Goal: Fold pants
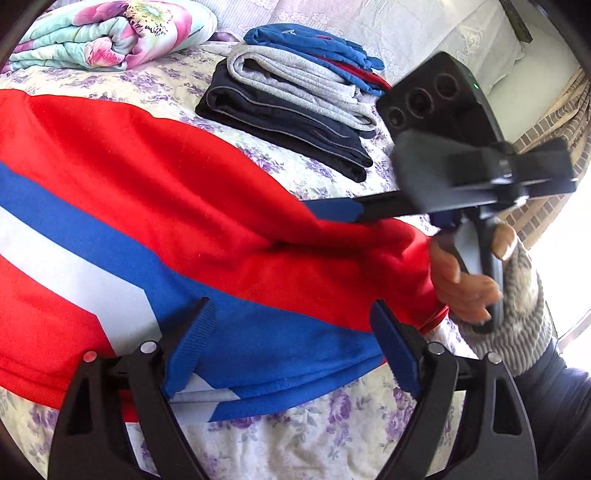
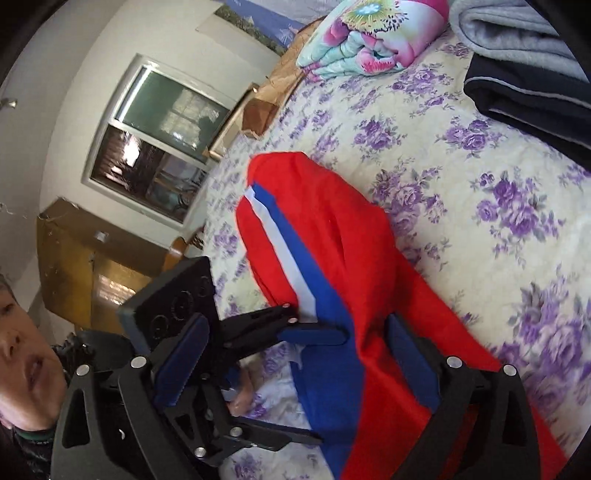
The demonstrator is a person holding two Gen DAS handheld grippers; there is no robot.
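Observation:
Red pants point(image 1: 184, 184) with a blue and white side stripe lie folded over on the flowered bedspread point(image 1: 314, 435). My left gripper point(image 1: 295, 343) stands open over the pants' near edge, the blue stripe between its wide-set fingers, pads clear of the cloth. In the right wrist view the pants point(image 2: 332, 240) run away from the camera. My right gripper point(image 2: 297, 323) is open too, with the red and blue cloth lying between its fingers. One finger point(image 1: 332, 208) of the right gripper rests at the pants' right end. The left gripper point(image 2: 306, 387) shows there from the side, jaws apart.
A stack of folded clothes point(image 1: 295, 103), dark, grey and blue, sits on the bed behind the pants. A folded floral quilt point(image 1: 110, 33) lies at the far left. A person's hand point(image 1: 465, 280) holds the right gripper's handle. A window point(image 2: 159, 140) is in the wall beyond the bed.

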